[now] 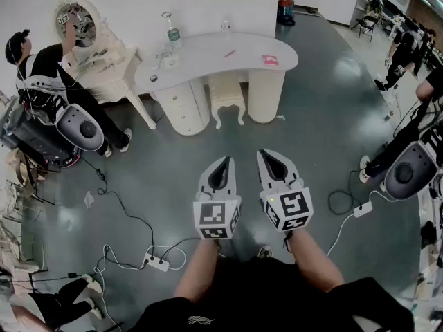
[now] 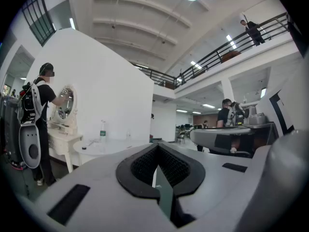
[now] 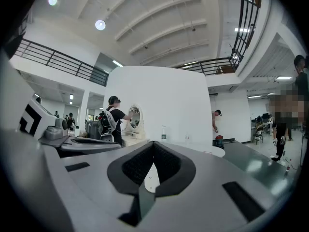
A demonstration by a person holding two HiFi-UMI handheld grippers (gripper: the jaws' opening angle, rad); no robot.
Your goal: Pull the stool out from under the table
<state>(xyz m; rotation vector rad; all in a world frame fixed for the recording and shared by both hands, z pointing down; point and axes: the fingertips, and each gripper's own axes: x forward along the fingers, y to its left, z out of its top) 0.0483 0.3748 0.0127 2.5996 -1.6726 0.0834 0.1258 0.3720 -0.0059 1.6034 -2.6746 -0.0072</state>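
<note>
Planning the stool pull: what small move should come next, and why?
Probably step closer to the table: the left gripper and right gripper are both shut, empty and well short of the stool tucked under it.

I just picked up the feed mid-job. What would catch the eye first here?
Two grey grippers fill the foreground of the head view, the left gripper and the right gripper side by side, both shut and empty. Ahead of them stands a white curved table with the pale stool tucked under its middle. At far left a person reaches to an oval mirror.
</note>
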